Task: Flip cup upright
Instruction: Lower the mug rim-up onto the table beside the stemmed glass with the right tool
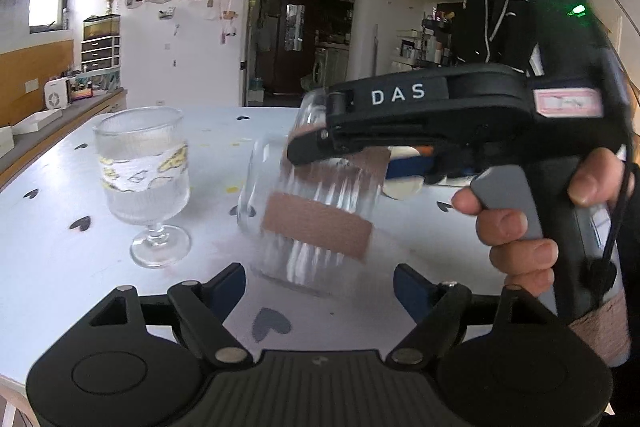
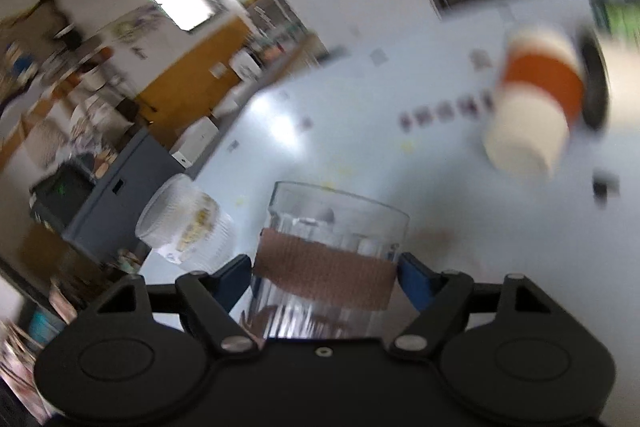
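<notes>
cup (image 2: 326,259) glass, empty, tilted, clamped between right gripper (image 2: 325,277) fingers above bench (image 1: 52,267); stemmed glass (image 1: 144,179) empty; left gripper (image 1: 320,291) fingers wide.

From the left wrist view, the stemmed glass (image 1: 144,183) stands at ten o'clock on the table (image 1: 60,267), near the tilted ribbed glass cup (image 1: 308,211) clamped in the right tongs (image 1: 316,147) at twelve. Bare table lies between them. A paper cup (image 2: 532,107) lies beyond.
</notes>
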Motion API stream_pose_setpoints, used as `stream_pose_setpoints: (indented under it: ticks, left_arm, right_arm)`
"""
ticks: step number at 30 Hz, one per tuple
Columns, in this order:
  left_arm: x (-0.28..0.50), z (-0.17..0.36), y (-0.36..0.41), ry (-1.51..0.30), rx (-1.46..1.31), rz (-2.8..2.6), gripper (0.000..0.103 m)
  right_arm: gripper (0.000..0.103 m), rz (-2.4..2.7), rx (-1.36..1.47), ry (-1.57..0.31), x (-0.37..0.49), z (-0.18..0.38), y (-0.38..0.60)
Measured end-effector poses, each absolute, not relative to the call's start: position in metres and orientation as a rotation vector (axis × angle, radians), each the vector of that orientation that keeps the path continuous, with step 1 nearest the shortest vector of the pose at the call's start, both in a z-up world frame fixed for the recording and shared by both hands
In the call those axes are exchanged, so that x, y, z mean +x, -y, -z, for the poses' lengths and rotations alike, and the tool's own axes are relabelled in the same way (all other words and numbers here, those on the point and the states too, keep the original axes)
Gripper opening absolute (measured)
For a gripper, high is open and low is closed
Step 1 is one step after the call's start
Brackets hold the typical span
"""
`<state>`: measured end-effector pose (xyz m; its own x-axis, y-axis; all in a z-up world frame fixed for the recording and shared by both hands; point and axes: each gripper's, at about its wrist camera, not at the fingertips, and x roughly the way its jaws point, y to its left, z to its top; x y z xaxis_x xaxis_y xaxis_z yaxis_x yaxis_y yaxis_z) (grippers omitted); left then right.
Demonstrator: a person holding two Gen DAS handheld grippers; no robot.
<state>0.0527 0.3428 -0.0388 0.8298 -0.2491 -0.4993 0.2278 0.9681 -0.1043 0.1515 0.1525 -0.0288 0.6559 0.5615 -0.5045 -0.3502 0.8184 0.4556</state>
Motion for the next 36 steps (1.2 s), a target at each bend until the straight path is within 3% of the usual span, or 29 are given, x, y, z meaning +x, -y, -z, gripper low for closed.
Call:
stream_pose_setpoints:
  ticks: [10,18,28,30,34,36]
  left_arm:
    - [0.05,0.046,-0.369,-0.543,-0.096,0.205,0.082]
    - [0.047,0.055,-0.375,-0.561,-0.111,0.189,0.082]
    - [0.045,0.064,-0.383,-0.576,-0.091,0.174,0.082]
    - [0.046,0.067,-0.385,-0.584,-0.097,0.164,0.082]
    - [0.046,0.069,-0.386,-0.59,-0.101,0.155,0.082]
    - [0.045,0.069,-0.386,-0.587,-0.1,0.151,0.082]
  right_arm:
    - [0.078,-0.486,-0.171,-0.336,0.117,0.013,-0.205]
    - [0.078,-0.457,-0.246,-0.305,0.104,0.024,-0.21]
    - [0.083,-0.528,-0.153,-0.433,0.105,0.033,-0.185]
    - [0.079,-0.529,-0.164,-0.45,0.105,0.038,-0.182]
    - [0.062,-0.562,-0.174,-0.464,0.105,0.044,-0.188]
    - [0.062,-0.551,-0.192,-0.456,0.108,0.045,-0.194]
